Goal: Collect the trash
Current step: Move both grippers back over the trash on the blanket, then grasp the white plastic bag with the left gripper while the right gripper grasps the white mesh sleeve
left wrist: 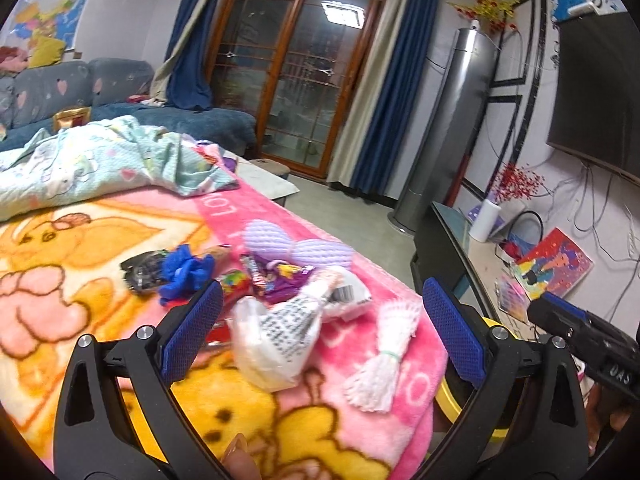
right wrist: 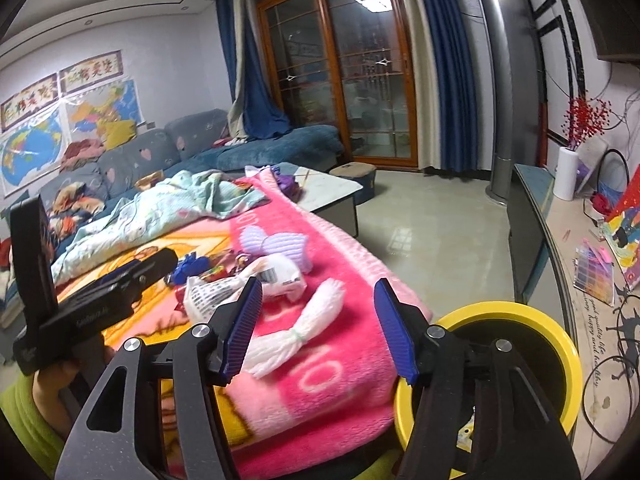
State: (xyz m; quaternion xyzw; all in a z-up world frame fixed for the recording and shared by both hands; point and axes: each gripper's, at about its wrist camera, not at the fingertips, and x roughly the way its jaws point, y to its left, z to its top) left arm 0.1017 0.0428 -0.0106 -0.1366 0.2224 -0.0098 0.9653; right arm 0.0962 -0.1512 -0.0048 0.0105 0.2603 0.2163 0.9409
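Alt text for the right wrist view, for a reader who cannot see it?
The right hand-held gripper is open and empty above a pink blanket, pointing at a white foam net sleeve. More wrappers lie beyond it, and a yellow bin stands at the blanket's right edge.

Pink cartoon blanket (left wrist: 360, 432) carries crumpled white bag (left wrist: 272, 344), white foam net (left wrist: 380, 360), blue scrap (left wrist: 186, 274), wrappers (left wrist: 276, 280), mint quilt (left wrist: 100, 160).

Black hand-held gripper (left wrist: 322, 328), blue ribbed pads (silver screws).
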